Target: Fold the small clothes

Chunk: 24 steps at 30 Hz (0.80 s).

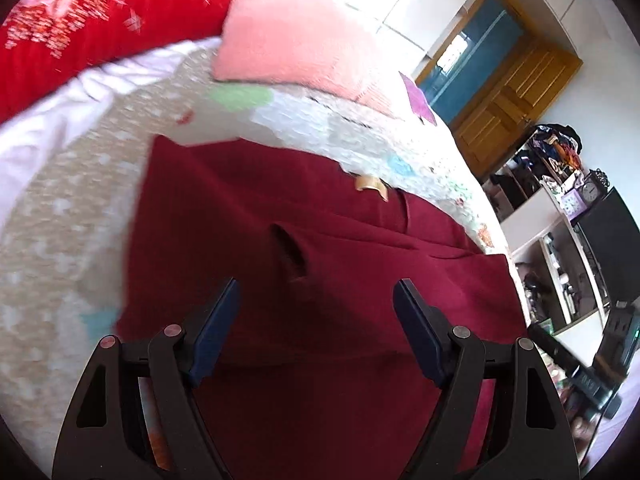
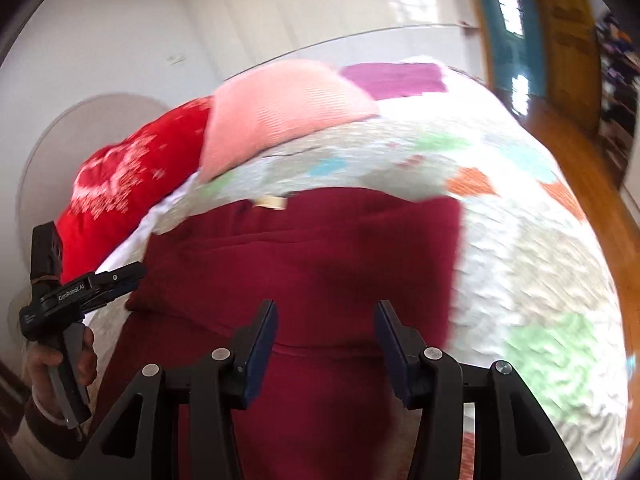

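A dark red garment (image 1: 320,264) with a tan neck label (image 1: 372,186) lies partly folded on a patterned quilt (image 1: 80,208). It also shows in the right wrist view (image 2: 320,256), its label (image 2: 272,202) at the far edge. My left gripper (image 1: 316,292) is open and empty above the garment's near part. It also appears in the right wrist view (image 2: 136,272) at the garment's left edge. My right gripper (image 2: 326,312) is open and empty over the garment's near middle.
A pink pillow (image 1: 296,36) and a red patterned blanket (image 1: 92,20) lie at the head of the bed. A purple cloth (image 2: 396,78) lies at the far end. Shelves with clutter (image 1: 560,216) and a wooden door (image 1: 516,92) stand to the right.
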Tool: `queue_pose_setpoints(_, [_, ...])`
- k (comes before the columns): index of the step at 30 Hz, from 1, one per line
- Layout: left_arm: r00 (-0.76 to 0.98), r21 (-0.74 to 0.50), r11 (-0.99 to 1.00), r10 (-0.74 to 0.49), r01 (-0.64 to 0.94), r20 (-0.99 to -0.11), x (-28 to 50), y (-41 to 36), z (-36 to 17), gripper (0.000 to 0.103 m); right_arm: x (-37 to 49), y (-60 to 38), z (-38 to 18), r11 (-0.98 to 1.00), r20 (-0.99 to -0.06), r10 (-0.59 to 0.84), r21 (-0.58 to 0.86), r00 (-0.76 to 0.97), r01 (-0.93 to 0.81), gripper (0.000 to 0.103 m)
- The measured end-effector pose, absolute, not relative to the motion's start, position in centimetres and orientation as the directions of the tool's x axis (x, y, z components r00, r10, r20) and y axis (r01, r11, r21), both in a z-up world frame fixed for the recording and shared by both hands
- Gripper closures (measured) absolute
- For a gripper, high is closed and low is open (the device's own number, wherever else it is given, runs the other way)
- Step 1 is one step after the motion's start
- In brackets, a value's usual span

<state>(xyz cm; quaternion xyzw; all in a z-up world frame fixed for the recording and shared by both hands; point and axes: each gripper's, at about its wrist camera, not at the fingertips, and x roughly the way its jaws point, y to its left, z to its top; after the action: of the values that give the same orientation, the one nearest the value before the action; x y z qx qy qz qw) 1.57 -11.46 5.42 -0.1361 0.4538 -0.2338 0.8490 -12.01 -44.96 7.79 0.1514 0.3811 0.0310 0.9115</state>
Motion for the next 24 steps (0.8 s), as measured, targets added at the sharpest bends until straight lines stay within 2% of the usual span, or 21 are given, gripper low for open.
queue_pose_setpoints(2, [0.471, -0.435, 0.853, -0.522, 0.289, -0.711, 1.9, -12.8, 5.1, 0.028, -13.0, -46.7, 7.5, 0.942, -0.685, 0.161, 0.321, 0.71, 0.096, 0.055])
queue_pose_setpoints(3, [0.467, -0.422, 0.856, -0.516, 0.298, -0.718, 2.1, -13.5, 5.0, 0.05, -13.4, -47.4, 7.5, 0.942, -0.688, 0.147, 0.317, 0.711, 0.113, 0.055])
queue_pose_setpoints(4, [0.456, -0.392, 0.869, -0.492, 0.302, -0.741, 2.4, -14.5, 4.8, 0.081, -13.6, -47.9, 7.4, 0.941, -0.69, 0.13, 0.313, 0.713, 0.132, 0.055])
queue_pose_setpoints(5, [0.446, -0.375, 0.874, -0.481, 0.308, -0.755, 2.5, -15.0, 4.9, 0.09, -13.8, -48.6, 7.4, 0.937, -0.69, 0.116, 0.315, 0.714, 0.152, 0.055])
queue_pose_setpoints(8, [0.481, -0.347, 0.87, -0.485, 0.351, -0.73, 2.8, -16.0, 7.3, 0.095, -13.7, -50.0, 6.9, 0.92, -0.697, 0.096, 0.335, 0.711, 0.205, 0.055])
queue_pose_setpoints(12, [0.594, -0.317, 0.876, -0.481, 0.365, -0.645, 3.1, -14.1, 12.7, 0.096, -12.5, -49.7, 7.2, 0.918, -0.692, 0.106, 0.344, 0.714, 0.198, 0.055])
queue_pose_setpoints(15, [0.653, -0.284, 0.901, -0.433, 0.327, -0.621, 3.2, -11.3, 14.3, 0.096, -11.6, -48.8, 8.1, 0.923, -0.669, 0.114, 0.346, 0.735, 0.172, 0.055])
queue_pose_setpoints(19, [0.659, -0.26, 0.938, -0.346, 0.229, -0.668, 3.4, -7.6, 11.0, 0.096, -10.3, -48.0, 8.5, 0.928, -0.675, 0.111, 0.333, 0.73, 0.167, 0.055])
queue_pose_setpoints(24, [0.567, -0.3, 0.94, -0.339, 0.164, -0.75, 3.9, -5.7, 5.1, 0.096, -10.0, -46.6, 7.2, 0.941, -0.724, 0.124, 0.302, 0.679, 0.15, 0.055])
